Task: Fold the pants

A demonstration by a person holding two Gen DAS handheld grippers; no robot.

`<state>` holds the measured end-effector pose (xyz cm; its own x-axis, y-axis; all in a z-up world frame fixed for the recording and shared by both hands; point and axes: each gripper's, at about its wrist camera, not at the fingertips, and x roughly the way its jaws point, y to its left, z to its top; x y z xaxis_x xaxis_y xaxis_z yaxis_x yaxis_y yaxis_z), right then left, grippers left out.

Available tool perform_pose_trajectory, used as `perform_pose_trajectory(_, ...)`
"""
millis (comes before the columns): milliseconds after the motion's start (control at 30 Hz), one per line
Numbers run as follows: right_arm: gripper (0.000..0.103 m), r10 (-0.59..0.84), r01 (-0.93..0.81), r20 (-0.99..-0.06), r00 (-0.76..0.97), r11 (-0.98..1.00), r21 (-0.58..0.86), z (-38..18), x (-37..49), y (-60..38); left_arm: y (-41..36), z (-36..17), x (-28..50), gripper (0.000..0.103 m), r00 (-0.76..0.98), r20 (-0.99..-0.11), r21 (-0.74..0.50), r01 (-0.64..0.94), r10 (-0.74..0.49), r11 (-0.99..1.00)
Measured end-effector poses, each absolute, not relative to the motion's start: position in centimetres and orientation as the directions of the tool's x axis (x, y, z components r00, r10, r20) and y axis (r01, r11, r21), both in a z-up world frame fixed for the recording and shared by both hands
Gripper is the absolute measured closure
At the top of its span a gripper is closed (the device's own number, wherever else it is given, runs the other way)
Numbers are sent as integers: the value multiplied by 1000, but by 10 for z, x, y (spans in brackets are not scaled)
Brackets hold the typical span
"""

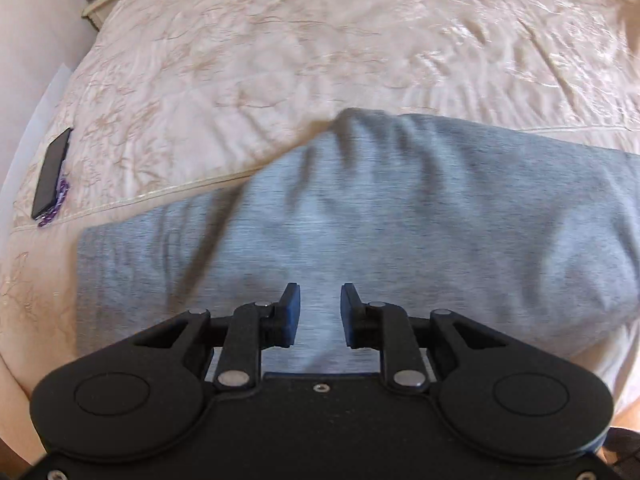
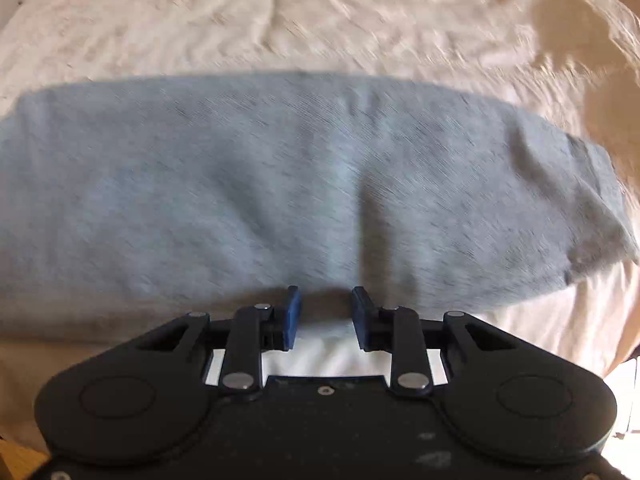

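Lying crosswise on the bedspread [image 2: 360, 20] — grey pants [image 2: 280, 180], long axis left-right.

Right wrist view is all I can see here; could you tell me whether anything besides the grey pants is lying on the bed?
Observer: Yes, a dark phone lies near the bed's left edge, clear of the grey pants.
Operator: Thank you. Is the left gripper holding fabric?
Observer: No, the left gripper is open above the pants, nothing between its pads.
Operator: Do the pants lie flat on that side?
Observer: Not quite; their far edge rises into a creased peak on the bedspread.
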<state>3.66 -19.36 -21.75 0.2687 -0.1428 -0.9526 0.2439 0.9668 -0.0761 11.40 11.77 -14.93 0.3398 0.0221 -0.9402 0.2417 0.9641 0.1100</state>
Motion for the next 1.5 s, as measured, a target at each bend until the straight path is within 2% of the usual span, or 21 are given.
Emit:
perform_pose_trajectory(67,76,-134,269,-951,278,961,-56,-203,25,-224,81,-147,106,74,326,-945,81,289,-19,954)
perform_pose_trajectory(200,72,-163,319,-875,456,948,-10,-168,18,-287,5,-159,97,72,300,-951,47,388,-78,920)
perform_pose_trajectory(300,72,-164,323,-892,421,946,-21,-178,31,-338,-39,-182,93,66,253,-965,46,438,-75,898)
perform_pose_trajectory(400,79,-284,363,-917,279,916,-173,-196,39,-395,-61,-207,90,66,222,-975,127,449,27,884)
perform_pose_trajectory(433,79,-264,376,-912,315,917,-136,-186,33,-413,-63,-211,89,66,226,-973,145,449,45,882)
perform_pose_trajectory(500,70,-247,406,-870,427,912,-60,-164,22,-441,-65,-215,91,66,223,-973,157,440,62,884)
perform_pose_trajectory(567,70,-225,416,-850,476,909,-7,-152,26,-465,-63,-215,93,67,210,-975,151,418,66,896)
perform_pose_trajectory(667,70,-137,384,-869,475,921,65,-159,54,-494,-63,-215,99,67,193,-978,145,383,75,912)
perform_pose_trajectory(833,70,-56,305,-921,384,950,70,-195,97,-515,-65,-213,98,67,204,-974,173,371,101,912)
perform_pose_trajectory(900,93,-65,233,-909,412,972,36,-194,101,-512,-69,-207,94,67,223,-969,187,373,108,909)
perform_pose_trajectory(933,98,-98,207,-895,435,978,-6,-192,104,-511,-75,-201,91,67,239,-965,195,365,110,911)
perform_pose_trajectory(1000,94,-147,227,-867,476,973,-40,-189,101,-509,-81,-183,86,67,267,-961,169,352,74,921)
perform_pose_trajectory(1033,89,-160,254,-863,479,966,-38,-189,100,-513,-86,-174,83,67,280,-959,151,354,49,923)
perform_pose_trajectory(1100,84,-114,298,-865,488,954,43,-185,89,-523,-102,-158,80,67,314,-949,131,365,11,922)
perform_pose_trajectory(1167,74,-40,323,-858,513,934,150,-180,69,-525,-121,-151,82,67,329,-944,107,387,-28,916)
perform_pose_trajectory(1233,72,19,322,-859,511,923,212,-179,49,-525,-142,-152,89,67,325,-943,77,423,-72,903)
perform_pose_trajectory(1300,70,39,305,-873,486,929,211,-183,36,-523,-164,-157,99,66,334,-938,76,454,-90,888)
perform_pose_trajectory(1400,70,37,278,-878,477,941,191,-190,22,-523,-194,-176,120,66,351,-934,113,470,-68,876)
perform_pose_trajectory(1500,69,50,275,-879,473,940,202,-195,22,-526,-211,-208,145,66,296,-955,122,471,-27,874)
